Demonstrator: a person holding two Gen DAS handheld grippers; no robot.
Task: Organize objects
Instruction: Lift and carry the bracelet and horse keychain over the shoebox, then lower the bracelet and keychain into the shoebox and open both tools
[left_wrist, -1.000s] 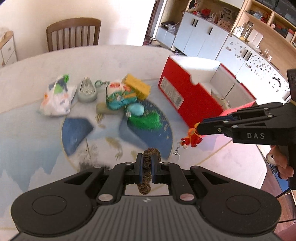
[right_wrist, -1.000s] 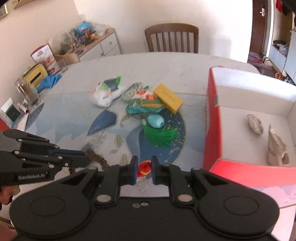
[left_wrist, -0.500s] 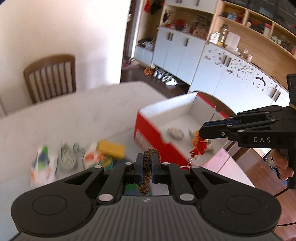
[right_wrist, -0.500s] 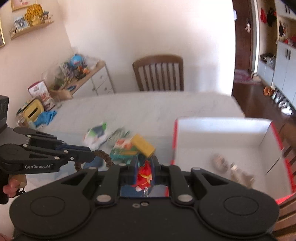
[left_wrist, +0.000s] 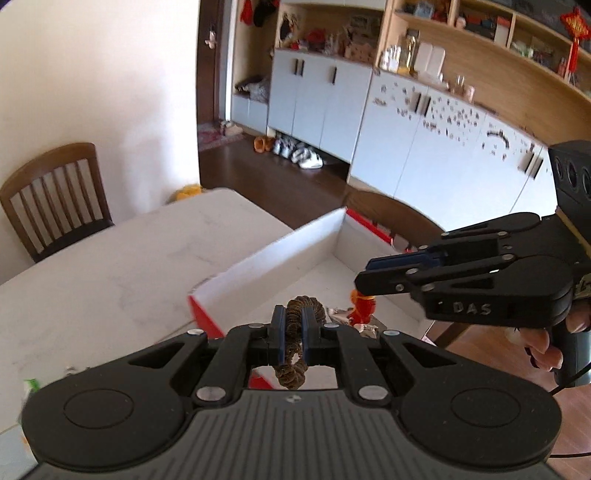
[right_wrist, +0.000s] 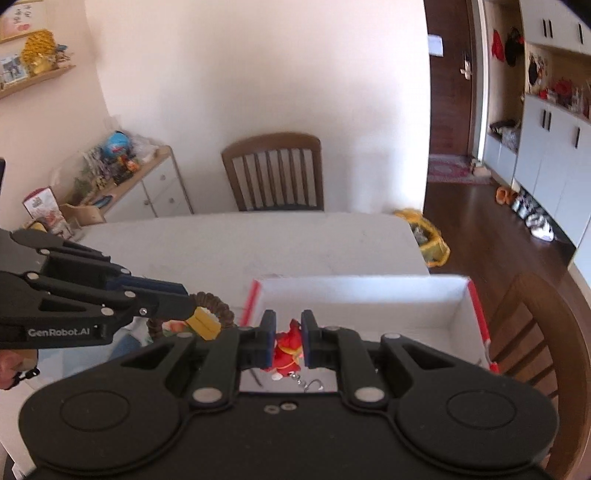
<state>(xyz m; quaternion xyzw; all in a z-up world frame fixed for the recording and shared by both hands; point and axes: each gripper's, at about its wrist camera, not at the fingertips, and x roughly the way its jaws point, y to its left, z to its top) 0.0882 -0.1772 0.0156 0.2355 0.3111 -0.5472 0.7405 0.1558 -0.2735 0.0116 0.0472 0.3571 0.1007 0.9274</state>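
My left gripper (left_wrist: 293, 320) is shut on a brown braided ring (left_wrist: 295, 312), held in the air over the near edge of the red box (left_wrist: 201, 314) with white inner walls. The same ring (right_wrist: 212, 301) shows at the left gripper's tip (right_wrist: 186, 301) in the right wrist view. My right gripper (right_wrist: 289, 334) is shut on a small red figure keychain (right_wrist: 287, 349), whose metal clasp dangles below. In the left wrist view that red figure (left_wrist: 364, 308) hangs under the right gripper's tip (left_wrist: 360, 280), above the box's white floor.
The red box (right_wrist: 478, 306) sits at the right end of the white table (right_wrist: 240, 243). A yellow box (right_wrist: 205, 323) and other items lie left of it, mostly hidden. Wooden chairs (right_wrist: 275, 173) stand at the far side and near right (right_wrist: 546, 332). A hand (left_wrist: 546, 343) grips the right handle.
Both grippers have risen and swung right from the pile of items toward the red box, each carrying its object. The pile has slipped out of sight below the grippers.
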